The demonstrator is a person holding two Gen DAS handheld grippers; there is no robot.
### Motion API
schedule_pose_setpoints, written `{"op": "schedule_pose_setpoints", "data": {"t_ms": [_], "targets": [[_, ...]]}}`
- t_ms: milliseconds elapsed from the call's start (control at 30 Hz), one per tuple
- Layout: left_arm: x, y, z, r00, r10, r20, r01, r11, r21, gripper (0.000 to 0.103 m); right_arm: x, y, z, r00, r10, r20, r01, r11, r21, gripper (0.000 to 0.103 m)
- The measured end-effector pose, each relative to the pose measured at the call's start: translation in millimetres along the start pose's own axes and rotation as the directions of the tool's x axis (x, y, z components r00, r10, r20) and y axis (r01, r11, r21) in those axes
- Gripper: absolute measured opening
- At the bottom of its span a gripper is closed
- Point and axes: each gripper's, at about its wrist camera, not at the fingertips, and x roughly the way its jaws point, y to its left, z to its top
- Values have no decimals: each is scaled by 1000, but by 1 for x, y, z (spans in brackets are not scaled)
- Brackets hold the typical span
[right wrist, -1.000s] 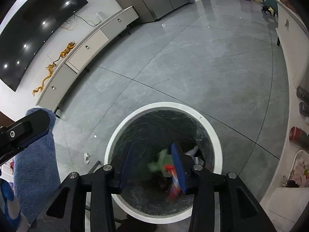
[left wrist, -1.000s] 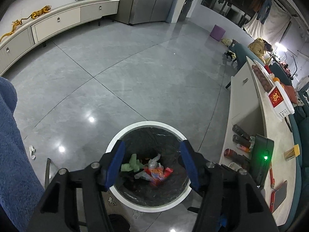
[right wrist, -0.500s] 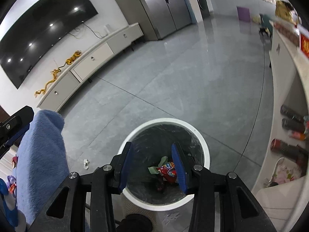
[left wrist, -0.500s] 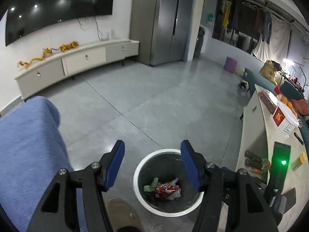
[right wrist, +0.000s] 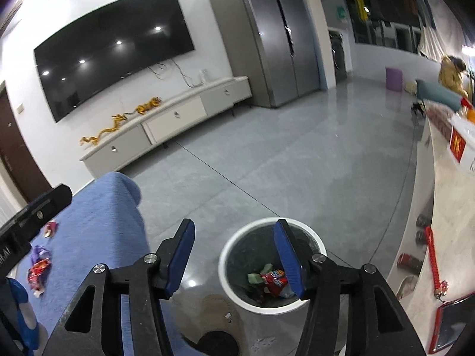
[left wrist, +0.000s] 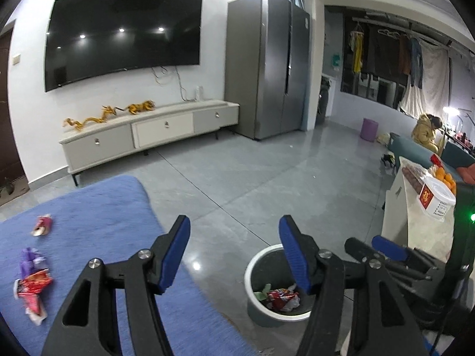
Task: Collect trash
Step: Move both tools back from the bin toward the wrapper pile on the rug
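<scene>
**A:** Progress report, please: how much trash is collected?

**B:** Part of it, I judge. The white bin on the floor already holds a green scrap and a red snack packet. Three pieces remain on the blue blanket: a small red wrapper farthest from me, a purple wrapper nearer, and a red packet nearest.

**A:** What are your fingers doing?

**B:** Both pairs are spread apart and carry nothing. My left gripper points between blanket and bin; my right gripper hangs over the bin's near side, with its right finger crossing the rim in that view.

**A:** Where does the leftover trash lie relative to them?

**B:** Well off to the left of both pairs, low in the left wrist view, not between any fingers. The red packet sits closest to my left gripper, so I would guess it comes next, though it calls for a swing leftward and down onto soft fabric, where thin foil may slip.
</scene>
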Motion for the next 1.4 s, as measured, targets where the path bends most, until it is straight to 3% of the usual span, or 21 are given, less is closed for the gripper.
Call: {"op": "schedule_pose_setpoints", "data": {"t_ms": [333,767,1067,1167,1300,1400], "targets": [[-72,61,-4,993,85,82,-80,995,-64,62,-34,69,6,996,70,54,-64,992,-112,58],[-109,148,-22,980,164,115,-140,971,-192,62,-32,157,1,990,137,38,-123,962,-243,58],[-108,224,-57,972,232,47,-214,946,-245,63,-6,213,-13,975,214,-57,-221,928,-300,58],[-106,255,-77,965,263,7,-253,933,-258,75,9,232,-22,964,243,-108,-265,911,-317,58],[-95,300,-98,955,288,-66,-296,923,-247,75,30,258,-37,934,302,-193,-352,876,-329,58],[-81,325,-107,960,245,-133,-273,925,-264,75,47,280,-51,907,334,-255,-407,849,-337,58]]}}
